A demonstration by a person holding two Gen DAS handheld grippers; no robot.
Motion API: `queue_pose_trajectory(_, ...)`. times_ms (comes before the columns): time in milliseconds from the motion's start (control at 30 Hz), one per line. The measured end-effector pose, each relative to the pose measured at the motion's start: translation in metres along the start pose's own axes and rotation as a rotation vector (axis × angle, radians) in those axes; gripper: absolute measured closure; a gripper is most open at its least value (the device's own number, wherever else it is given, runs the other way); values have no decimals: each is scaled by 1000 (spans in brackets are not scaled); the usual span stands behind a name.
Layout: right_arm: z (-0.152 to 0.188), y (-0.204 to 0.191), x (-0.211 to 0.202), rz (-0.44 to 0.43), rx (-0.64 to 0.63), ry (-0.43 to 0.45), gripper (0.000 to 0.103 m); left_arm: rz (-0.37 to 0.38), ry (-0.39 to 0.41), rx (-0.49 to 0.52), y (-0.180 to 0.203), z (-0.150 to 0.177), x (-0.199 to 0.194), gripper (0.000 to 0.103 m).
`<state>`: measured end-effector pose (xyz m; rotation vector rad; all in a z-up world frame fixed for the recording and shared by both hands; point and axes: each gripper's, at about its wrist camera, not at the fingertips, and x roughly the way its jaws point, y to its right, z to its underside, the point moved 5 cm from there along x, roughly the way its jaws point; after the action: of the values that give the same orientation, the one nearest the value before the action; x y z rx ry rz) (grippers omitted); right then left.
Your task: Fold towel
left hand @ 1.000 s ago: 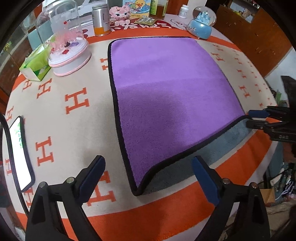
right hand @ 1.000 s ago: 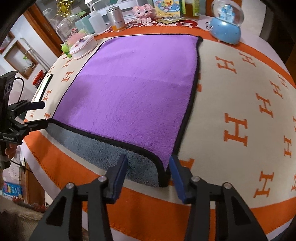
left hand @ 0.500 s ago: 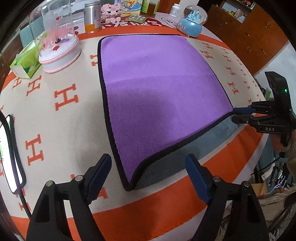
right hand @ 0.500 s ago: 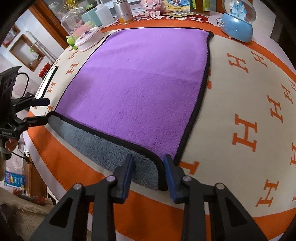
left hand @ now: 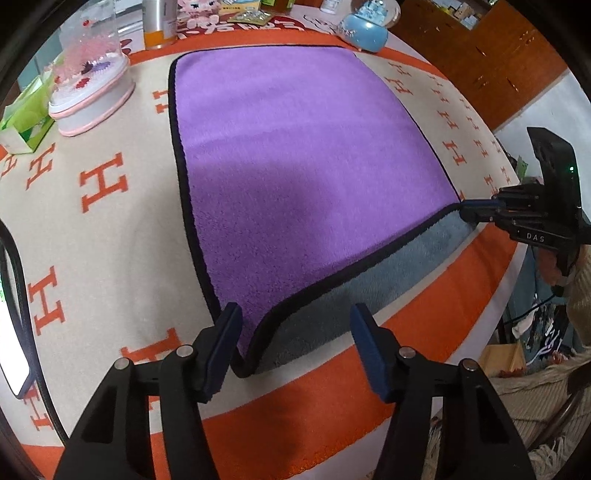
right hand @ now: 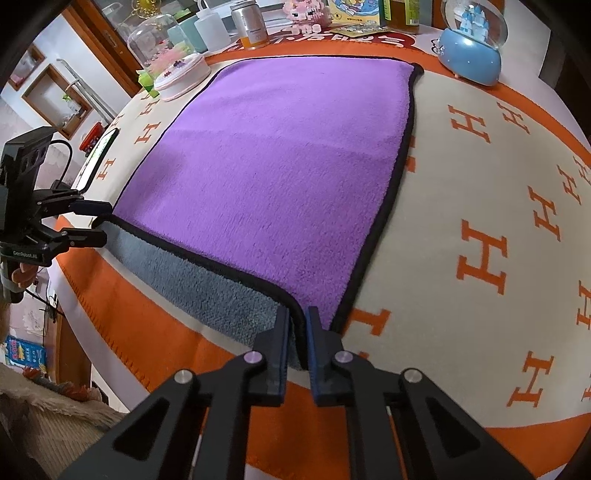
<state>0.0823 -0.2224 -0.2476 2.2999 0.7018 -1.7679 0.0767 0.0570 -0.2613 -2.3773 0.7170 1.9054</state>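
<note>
A purple towel [left hand: 295, 155] with black trim and a grey underside lies flat on the table; it also shows in the right wrist view [right hand: 280, 170]. Its near edge is lifted a little, showing grey. My left gripper [left hand: 295, 332] is open, its jaws either side of the near left corner. My right gripper [right hand: 295, 325] is shut on the near right corner of the towel. In the left wrist view the right gripper [left hand: 476, 210] shows at that corner. In the right wrist view the left gripper [right hand: 92, 221] shows open at its corner.
The tablecloth [left hand: 103, 236] is cream with orange H marks and an orange border. A pink-based glass dome [left hand: 88, 74], a green tissue box [left hand: 26, 118], a can [left hand: 159, 22] and a blue snow globe [right hand: 472, 48] stand at the back. A phone [left hand: 11, 314] lies at the left.
Both grippers have moved forward to the near corners of the towel. The right gripper has shut on its corner. The left gripper's jaws have narrowed around its corner.
</note>
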Motion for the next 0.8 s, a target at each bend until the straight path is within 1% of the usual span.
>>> queue_pose_trajectory(33,0,0,0,1,-1,1,95,3,-8,2,1,0,1,55)
queue_pose_trajectory(67,1,0,0,1,-1,1,96,1,-16,6,2,0,3,58)
queue_pose_trajectory(133,1,-1,-1,2,0,3,96,-10,-24,16,4,1,4,68)
queue_pose_trajectory(167,1,-1,-1,2,1,5,97,-12,-25,21,5,1,4,71)
queue_pose_trajectory(233,2,-1,-2,2,2,7,97,-23,-26,32,9,1,5,84)
queue_pose_trajectory(300,3,-1,-2,2,3,9,97,-44,-25,39,10,1,4,91)
queue_pose_trajectory(333,3,-1,-2,3,4,10,98,-70,-27,47,10,0,5,94)
queue_pose_trajectory(433,3,-2,-4,8,8,16,98,-113,-26,63,11,1,3,97)
queue_pose_trajectory(633,4,-2,-9,21,20,34,98,-181,-3,78,17,-3,-6,98)
queue_pose_trajectory(800,-2,-1,-21,42,36,70,98,-207,44,71,20,-18,-23,98)
